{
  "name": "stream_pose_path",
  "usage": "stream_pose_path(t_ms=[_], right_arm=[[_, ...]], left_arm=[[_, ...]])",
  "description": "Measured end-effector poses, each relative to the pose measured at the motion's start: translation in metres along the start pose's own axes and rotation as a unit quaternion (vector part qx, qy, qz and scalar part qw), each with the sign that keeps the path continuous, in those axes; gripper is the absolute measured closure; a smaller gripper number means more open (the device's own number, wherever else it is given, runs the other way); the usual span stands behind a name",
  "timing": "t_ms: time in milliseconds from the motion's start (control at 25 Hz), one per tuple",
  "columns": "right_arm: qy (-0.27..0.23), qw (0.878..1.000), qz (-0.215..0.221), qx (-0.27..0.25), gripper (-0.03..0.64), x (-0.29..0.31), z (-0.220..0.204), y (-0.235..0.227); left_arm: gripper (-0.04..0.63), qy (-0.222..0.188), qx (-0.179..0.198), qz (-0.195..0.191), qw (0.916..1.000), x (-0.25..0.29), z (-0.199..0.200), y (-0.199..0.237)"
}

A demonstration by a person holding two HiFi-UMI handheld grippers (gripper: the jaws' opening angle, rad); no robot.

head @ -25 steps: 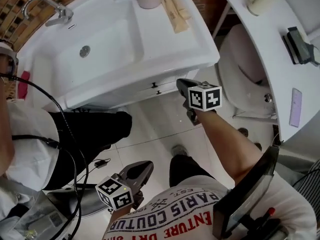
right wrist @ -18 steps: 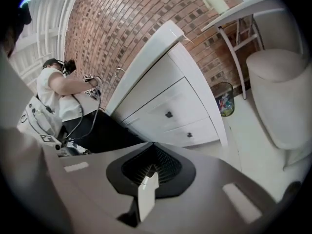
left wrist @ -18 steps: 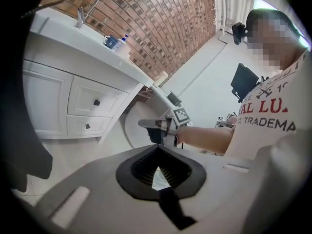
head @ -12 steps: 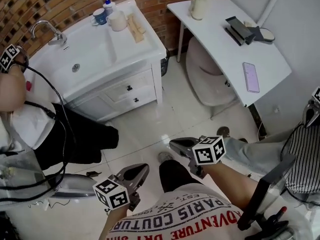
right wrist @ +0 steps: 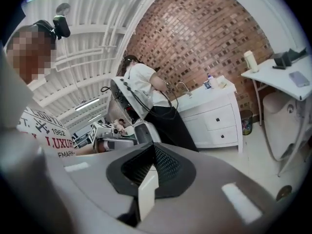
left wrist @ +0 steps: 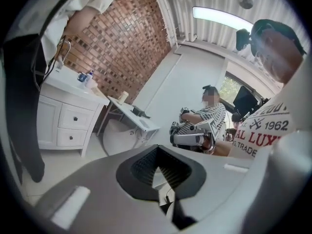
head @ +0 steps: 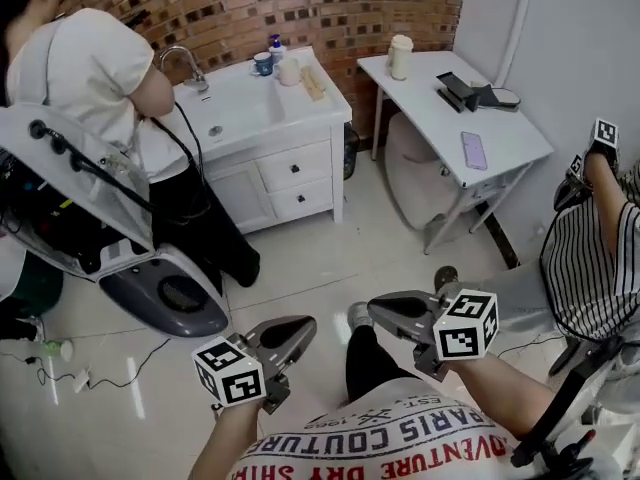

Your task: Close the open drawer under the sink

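The white sink cabinet stands far off against the brick wall. Its upper drawer and lower drawer both sit flush with the front. They also show small in the left gripper view, as the upper drawer, and in the right gripper view, as the upper drawer. My left gripper and right gripper hover low near my body, well away from the cabinet. Both are shut with nothing between the jaws, also seen at the left gripper and the right gripper.
A person in a white shirt stands at the sink's left side. A white machine on a stand sits left. A white desk with a stool under it is at the right. Another seated person in stripes holds grippers.
The head view has backed far away from the sink. My right gripper, near the drawer fronts a second ago, has come back close to my body. The left gripper barely moved.
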State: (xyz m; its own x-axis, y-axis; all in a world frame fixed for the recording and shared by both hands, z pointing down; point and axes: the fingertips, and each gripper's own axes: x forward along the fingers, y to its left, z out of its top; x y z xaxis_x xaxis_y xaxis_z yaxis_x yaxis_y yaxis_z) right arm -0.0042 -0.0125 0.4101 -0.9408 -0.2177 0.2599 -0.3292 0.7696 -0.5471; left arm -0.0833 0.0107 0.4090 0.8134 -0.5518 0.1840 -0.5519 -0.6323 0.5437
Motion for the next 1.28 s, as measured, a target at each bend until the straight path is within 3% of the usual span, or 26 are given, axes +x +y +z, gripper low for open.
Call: stream_pose_path(t_ms=[200, 400, 800, 1280], right_arm=[[-0.01, 0.999, 0.016, -0.042, 0.607, -0.024, 0.001, 0.093], [0.005, 0.997, 0.045, -0.062, 0.609, -0.019, -0.006, 0.127], [0.017, 0.995, 0.087, -0.035, 0.609, -0.02, -0.036, 0.13], [-0.005, 0.996, 0.086, -0.022, 0.609, -0.047, -0.024, 0.113]], left_arm=[[0.614, -0.041, 0.015, -0.011, 0.999, -0.042, 0.003, -0.075], [0.614, -0.055, 0.026, 0.006, 0.9981, -0.06, -0.001, -0.109], [0.614, -0.034, 0.022, 0.039, 0.9984, -0.056, -0.019, -0.125], [0.614, -0.023, 0.019, 0.05, 0.9983, -0.034, -0.02, -0.13]])
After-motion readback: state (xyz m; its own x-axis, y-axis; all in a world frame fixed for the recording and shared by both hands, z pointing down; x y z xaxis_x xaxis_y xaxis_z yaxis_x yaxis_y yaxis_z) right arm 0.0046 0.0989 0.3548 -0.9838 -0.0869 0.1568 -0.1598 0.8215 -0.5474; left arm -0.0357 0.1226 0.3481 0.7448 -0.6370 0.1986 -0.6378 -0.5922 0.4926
